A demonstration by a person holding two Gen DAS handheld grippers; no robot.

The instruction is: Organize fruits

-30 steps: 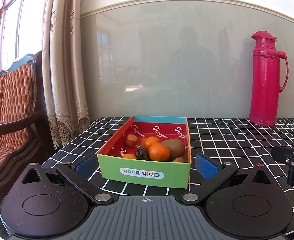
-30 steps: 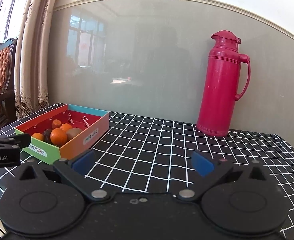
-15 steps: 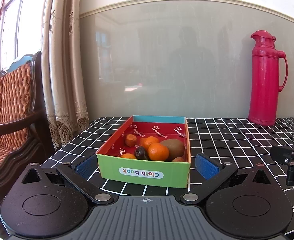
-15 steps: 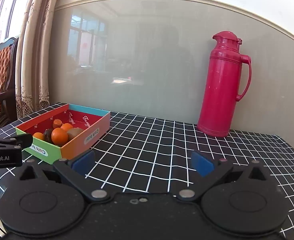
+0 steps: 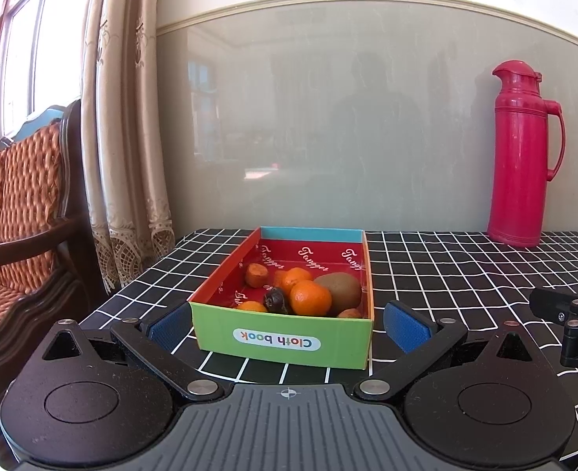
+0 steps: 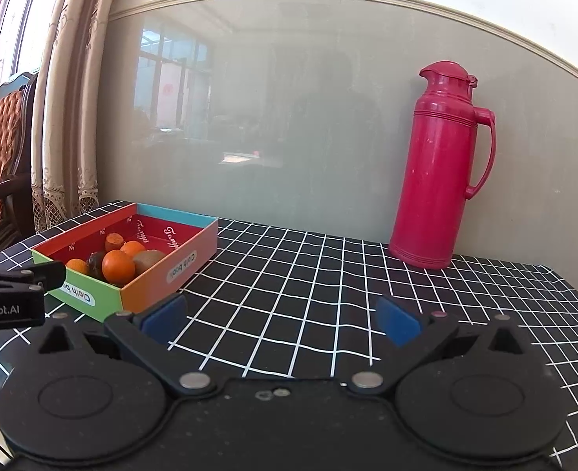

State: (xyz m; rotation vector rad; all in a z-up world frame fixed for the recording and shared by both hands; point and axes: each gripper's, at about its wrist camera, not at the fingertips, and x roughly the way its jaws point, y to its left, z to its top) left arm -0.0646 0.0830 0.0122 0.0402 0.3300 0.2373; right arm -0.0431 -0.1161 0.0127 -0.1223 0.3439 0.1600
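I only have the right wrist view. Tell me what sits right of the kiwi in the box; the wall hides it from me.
Observer: In the left wrist view a small orange piece lies in the near right corner of the box, just in front of the kiwi.
Operator: Report where the left gripper stands.
Observer: The left gripper is open, with the box's green end wall between its blue pads.
Operator: Say whether it touches the box.
Observer: Cannot tell; the left pad overlaps the box corner in that view.
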